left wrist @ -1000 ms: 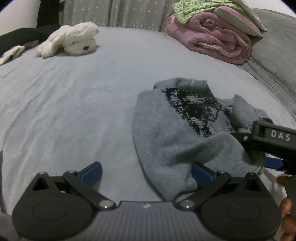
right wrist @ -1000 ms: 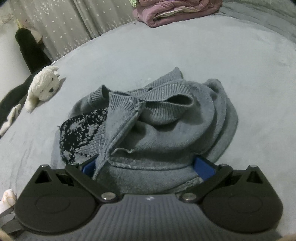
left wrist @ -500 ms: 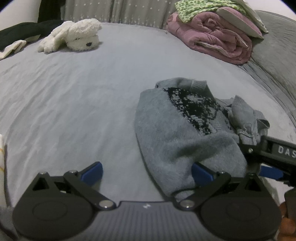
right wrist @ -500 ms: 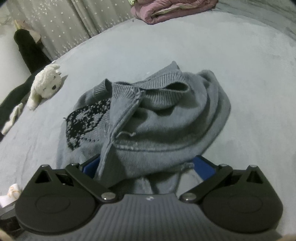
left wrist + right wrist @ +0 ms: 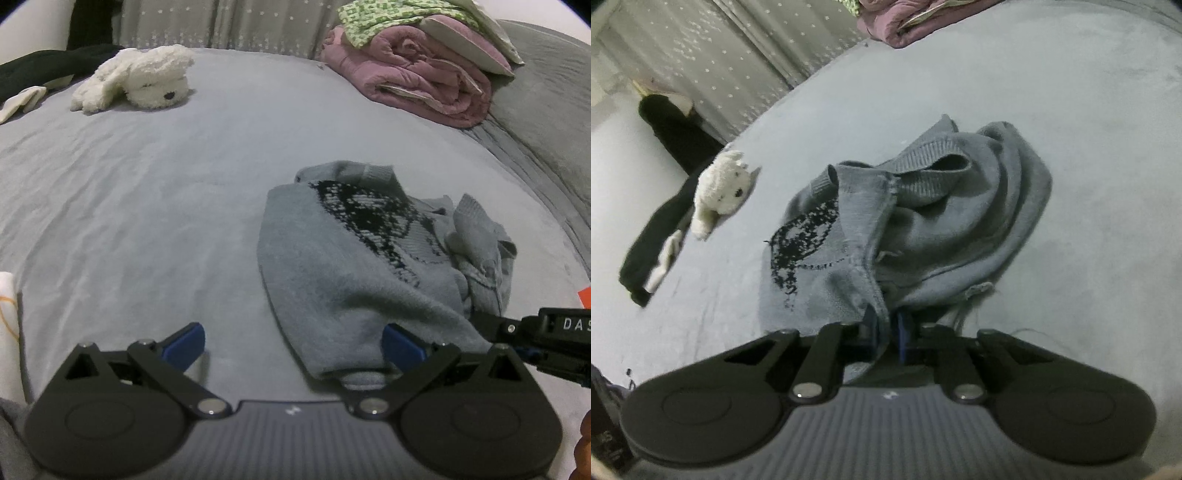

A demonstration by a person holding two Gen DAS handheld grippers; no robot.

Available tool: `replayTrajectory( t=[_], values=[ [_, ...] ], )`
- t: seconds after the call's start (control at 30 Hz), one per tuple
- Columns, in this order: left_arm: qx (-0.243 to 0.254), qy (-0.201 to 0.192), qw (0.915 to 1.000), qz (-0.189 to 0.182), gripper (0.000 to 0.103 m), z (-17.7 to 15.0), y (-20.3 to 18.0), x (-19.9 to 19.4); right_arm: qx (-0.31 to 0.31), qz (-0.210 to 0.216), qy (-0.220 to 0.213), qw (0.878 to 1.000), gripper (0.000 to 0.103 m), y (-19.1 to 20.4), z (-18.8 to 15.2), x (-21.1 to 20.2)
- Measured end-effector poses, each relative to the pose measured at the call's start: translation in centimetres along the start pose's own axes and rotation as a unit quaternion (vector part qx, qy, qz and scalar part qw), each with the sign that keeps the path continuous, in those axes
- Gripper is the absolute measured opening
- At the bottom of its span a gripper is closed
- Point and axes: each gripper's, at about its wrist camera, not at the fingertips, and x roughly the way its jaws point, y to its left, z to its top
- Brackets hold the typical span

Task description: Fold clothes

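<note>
Your right gripper (image 5: 886, 334) has its fingers pinched on the near edge of the grey sweater (image 5: 923, 229), crumpled on the bed (image 5: 147, 184). Your left gripper (image 5: 293, 341) hangs spread wide, holding nothing.

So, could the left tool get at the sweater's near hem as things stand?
Probably yes: the left tool is open, with the grey sweater lying against its right finger, nothing between them. The right tool already pinches another edge.
</note>
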Motion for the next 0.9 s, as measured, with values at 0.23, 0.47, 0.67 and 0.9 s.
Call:
replayTrajectory(
  t=[0.23, 0.47, 0.67, 0.9],
  values=[
    [-0.012, -0.007, 0.9999, -0.004, 0.102, 0.3, 0.4, -0.2, -0.003, 0.007, -0.015, 1.000, 0.005, -0.6, 0.5, -1.7],
    [-0.014, -0.011, 0.9998, -0.004, 0.102, 0.5, 0.8, 0.1, -0.002, 0.011, -0.031, 0.999, 0.004, -1.8, 0.7, -3.0],
    [-0.021, -0.015, 0.9996, -0.012, 0.102, 0.6, 1.1, 0.2, 0.014, -0.009, -0.052, 0.998, 0.004, -4.7, 1.3, -4.7],
    [-0.024, -0.029, 0.9992, -0.014, 0.102, 0.6, 0.7, 0.3, 0.034, -0.054, -0.092, 0.994, 0.004, -7.7, 2.5, -6.4]
  ],
)
